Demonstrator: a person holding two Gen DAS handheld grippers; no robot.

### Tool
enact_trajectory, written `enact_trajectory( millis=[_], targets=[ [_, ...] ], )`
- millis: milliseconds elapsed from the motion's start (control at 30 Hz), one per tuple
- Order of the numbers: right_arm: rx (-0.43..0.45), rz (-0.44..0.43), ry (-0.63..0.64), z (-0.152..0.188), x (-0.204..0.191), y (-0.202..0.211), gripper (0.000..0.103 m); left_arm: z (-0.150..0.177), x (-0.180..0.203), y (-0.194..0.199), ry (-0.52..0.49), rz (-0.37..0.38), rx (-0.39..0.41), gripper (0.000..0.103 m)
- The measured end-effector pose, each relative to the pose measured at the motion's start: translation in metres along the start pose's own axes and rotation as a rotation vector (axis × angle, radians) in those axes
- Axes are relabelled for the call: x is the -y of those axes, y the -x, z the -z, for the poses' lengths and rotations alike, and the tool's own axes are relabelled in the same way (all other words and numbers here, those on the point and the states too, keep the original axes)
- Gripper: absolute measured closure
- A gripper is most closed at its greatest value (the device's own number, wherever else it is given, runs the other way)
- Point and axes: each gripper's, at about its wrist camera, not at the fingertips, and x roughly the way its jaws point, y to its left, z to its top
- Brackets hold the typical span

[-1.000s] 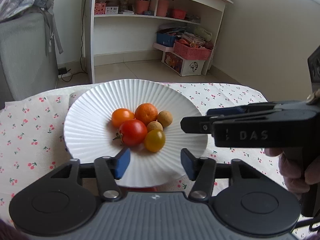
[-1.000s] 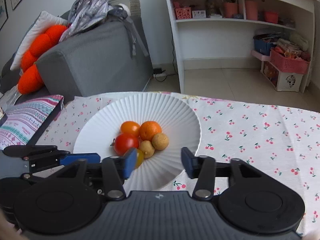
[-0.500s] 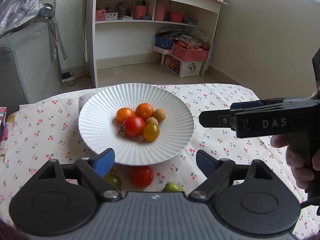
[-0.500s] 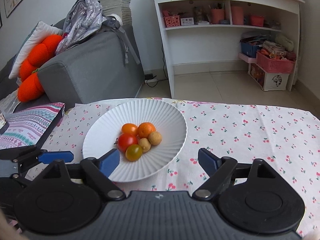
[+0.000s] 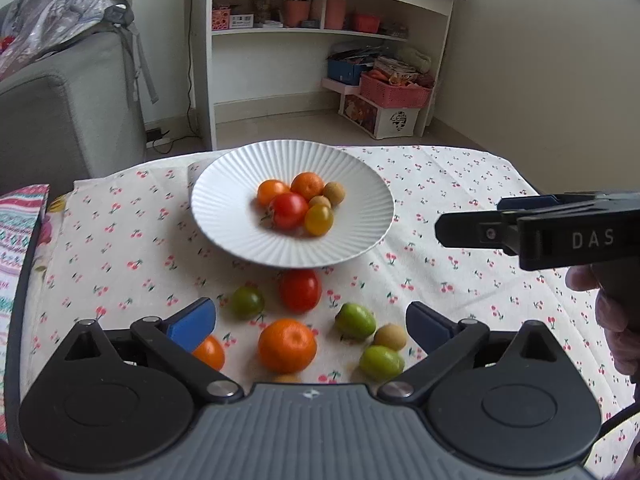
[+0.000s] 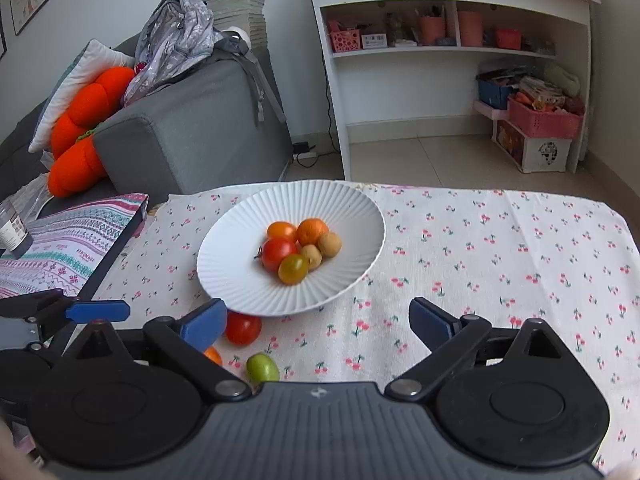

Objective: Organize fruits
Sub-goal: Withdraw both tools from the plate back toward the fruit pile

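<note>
A white ribbed plate [image 5: 228,216] [image 6: 348,216] on the cherry-print cloth holds several fruits: a red tomato [image 5: 288,210], a yellow tomato [image 5: 319,219], an orange [image 5: 307,185] and small brown fruits. Loose fruit lies on the cloth in front of it: a red tomato [image 5: 300,290] [image 6: 243,329], a green tomato [image 5: 247,302], an orange [image 5: 287,345], green fruits [image 5: 355,319] [image 6: 262,367] and a brown one [image 5: 389,337]. My left gripper [image 5: 310,326] is open and empty above the loose fruit. My right gripper [image 6: 316,320] is open and empty, right of the left one.
A grey sofa [image 6: 192,128] with orange cushions stands at the back left. A white shelf unit [image 6: 452,40] and pink baskets [image 6: 544,120] stand behind the table. A striped book [image 6: 64,248] lies at the cloth's left edge.
Both grippers have pulled back from the plate and opened wider. The loose fruit in front of the plate has come into view.
</note>
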Motion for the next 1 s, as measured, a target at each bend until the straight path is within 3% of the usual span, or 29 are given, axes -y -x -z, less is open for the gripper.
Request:
enact_trajectory(
  millis=[700, 1000],
  targets=[
    [-0.051, -0.012, 0.065, 0.051, -0.012, 0.007, 0.001, 0.054, -0.013, 0.008, -0.019, -0.047, -0.044, 0.009],
    [-0.073, -0.005, 0.107, 0.077, -0.016, -0.002, 0.001, 0.074, -0.034, 0.001, 0.037, -0.067, -0.056, 0.009]
  ],
)
